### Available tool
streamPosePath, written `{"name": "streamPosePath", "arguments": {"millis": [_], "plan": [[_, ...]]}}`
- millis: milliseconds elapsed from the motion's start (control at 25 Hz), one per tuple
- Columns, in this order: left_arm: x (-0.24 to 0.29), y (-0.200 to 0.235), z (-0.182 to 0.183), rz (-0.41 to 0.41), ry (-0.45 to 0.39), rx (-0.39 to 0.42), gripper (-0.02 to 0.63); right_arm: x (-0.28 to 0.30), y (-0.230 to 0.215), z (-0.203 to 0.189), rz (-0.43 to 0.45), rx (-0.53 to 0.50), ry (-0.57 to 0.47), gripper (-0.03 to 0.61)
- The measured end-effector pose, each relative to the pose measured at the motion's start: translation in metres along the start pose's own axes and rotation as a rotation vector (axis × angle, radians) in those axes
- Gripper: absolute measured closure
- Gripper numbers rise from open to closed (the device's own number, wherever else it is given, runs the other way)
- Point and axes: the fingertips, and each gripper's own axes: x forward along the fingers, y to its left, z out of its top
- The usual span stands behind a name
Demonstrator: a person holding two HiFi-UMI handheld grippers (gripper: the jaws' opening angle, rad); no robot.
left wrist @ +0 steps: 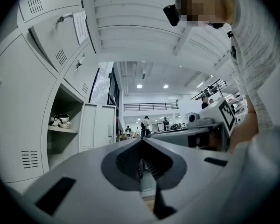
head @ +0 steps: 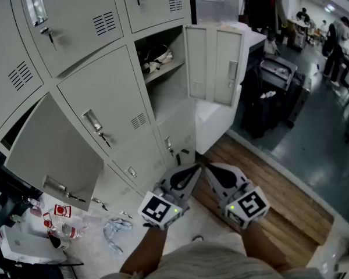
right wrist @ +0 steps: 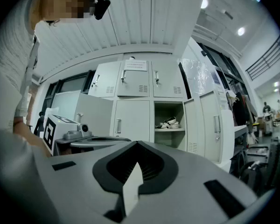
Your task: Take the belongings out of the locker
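**Both grippers clamped on nothing, low in front of the open locker**

Head view: I see my left gripper [head: 193, 167] and right gripper [head: 211, 168] side by side low in the frame, their tips close together and aimed at the foot of the locker bank [head: 110, 97]; my forearms [head: 146, 250] run in from the bottom edge, bent in toward each other, and my shirt cuts them off. The open locker [head: 168, 92] sits well above and beyond the tips, with its door [head: 215, 63] swung out to the right; the belongings [head: 156, 60] lie on its shelf [head: 166, 68], a dark and pale heap I cannot sort into items. A second door [head: 52, 150] hangs open at lower left; the bottles [head: 58, 220] under it are partly cut off.

Left gripper view: the jaws are pressed together with nothing between them; the belongings show small at far left on the shelf, warped by the lens; the right gripper's marker cube [left wrist: 226, 113] peeks in at right, and my sleeve [left wrist: 266, 78] covers that edge.

Right gripper view: the jaws are closed and empty; a pale sliver low in the seam is something I cannot identify. The belongings rest on the shelf straight ahead, well apart from the tips; the left gripper shows at left, half hidden; the print on a sheet [right wrist: 135, 65] on an upper locker is too small to read.
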Motion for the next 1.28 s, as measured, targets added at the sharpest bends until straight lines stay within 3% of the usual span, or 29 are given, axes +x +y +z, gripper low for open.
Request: {"name": "streamPosePath", "arguments": {"millis": [520,880,1040,1280], "plan": [[0.009,0.01,-0.003,-0.008,0.003,-0.006,0.609,0.01,-0.014,-0.007,-0.011,-0.015,0.004,0.577],[0.017,0.013,0.0,-0.002,-0.013,0.003,0.609,0.01,-0.016,0.003,0.042,0.052,-0.056,0.577],[0.022,0.017,-0.001,-0.006,-0.029,-0.006,0.609,0.013,-0.02,0.001,0.035,0.037,-0.034,0.577],[0.038,0.045,-0.005,0.037,0.004,0.016,0.609,0.032,-0.043,0.004,0.039,0.027,-0.044,0.575]]}}
